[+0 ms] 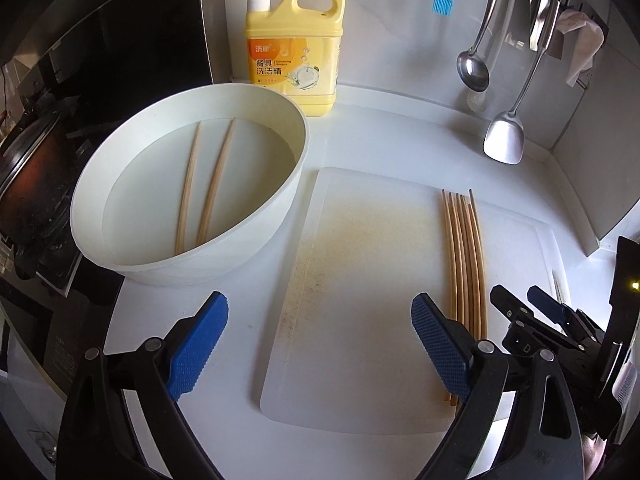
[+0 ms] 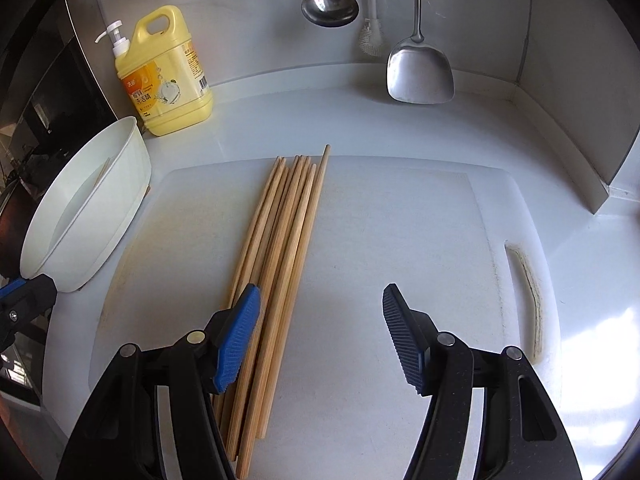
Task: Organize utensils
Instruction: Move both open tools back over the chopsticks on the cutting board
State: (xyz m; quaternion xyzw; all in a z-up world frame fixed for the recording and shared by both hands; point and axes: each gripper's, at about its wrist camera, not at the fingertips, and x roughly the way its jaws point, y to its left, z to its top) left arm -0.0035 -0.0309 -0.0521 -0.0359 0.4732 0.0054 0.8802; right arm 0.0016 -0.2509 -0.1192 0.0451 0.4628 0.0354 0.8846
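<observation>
- My right gripper hangs low in the frame with its jaws spread and nothing between them; its left pad sits over the bundle of chopsticks on the cutting board.
- My left gripper is open and empty too, lower centre of its own view, over the board's near edge.
- Two more chopsticks lie in the white basin, left of that view, seemingly under shallow water.
- Risk, as I judge it: the bundle lies flat and loose, so closing on it off-centre could scatter the sticks or roll some off the board.
- Another risk: the two grippers sit close together, and the right one shows at the lower right of the left view; reaching across for the basin could knock them together.
- The basin pair may be wet and slippery.
- The surface is a white counter, with a yellow detergent bottle at upper left and a ladle and spatula hanging on the back wall.
</observation>
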